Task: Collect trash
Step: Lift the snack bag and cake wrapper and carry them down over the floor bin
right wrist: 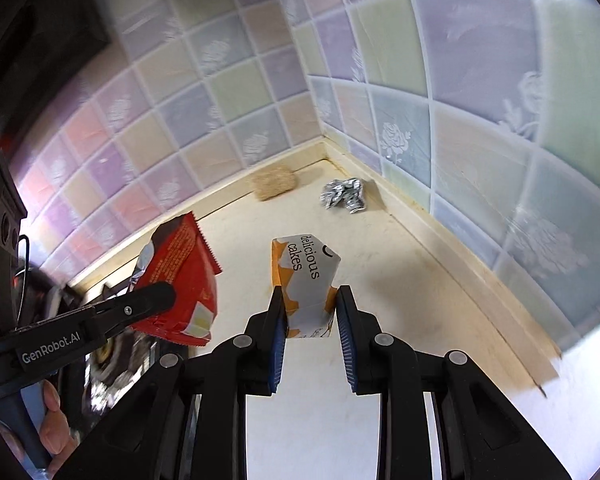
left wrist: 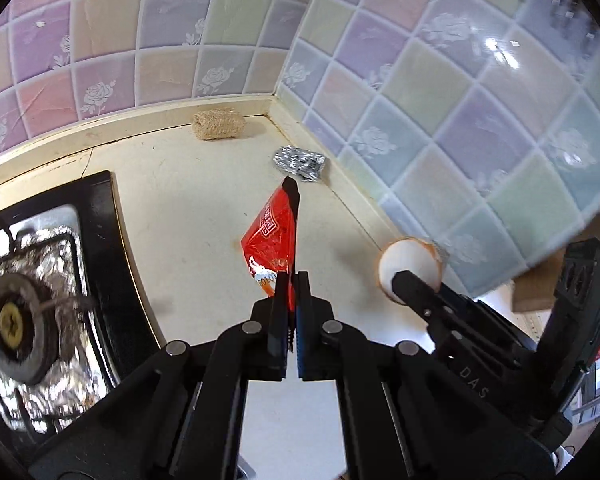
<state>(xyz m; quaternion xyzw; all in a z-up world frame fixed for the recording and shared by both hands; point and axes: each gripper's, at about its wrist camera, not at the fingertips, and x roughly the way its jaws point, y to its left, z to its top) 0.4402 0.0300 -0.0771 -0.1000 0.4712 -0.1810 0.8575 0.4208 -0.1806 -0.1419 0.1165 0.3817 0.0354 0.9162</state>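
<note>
My left gripper point(left wrist: 292, 280) is shut on a red snack wrapper point(left wrist: 270, 236), which hangs edge-on above the cream counter point(left wrist: 188, 200). The same red wrapper point(right wrist: 180, 276) shows at the left of the right wrist view, clamped in the left gripper's fingers point(right wrist: 148, 300). My right gripper point(right wrist: 309, 294) is shut on an orange and white cake carton point(right wrist: 306, 276) printed "delicious cakes". In the left wrist view that carton point(left wrist: 408, 268) appears end-on at the right gripper's tip. A crumpled foil ball point(left wrist: 300, 162) point(right wrist: 342, 196) lies on the counter near the tiled corner.
A tan scouring sponge point(left wrist: 219, 124) point(right wrist: 274, 186) rests against the back wall's base. A black gas hob point(left wrist: 100, 240) with a foil-lined burner point(left wrist: 16, 320) fills the left. Pastel tiled walls point(left wrist: 440, 100) meet in a corner behind. A person's fingers point(right wrist: 54, 412) show at lower left.
</note>
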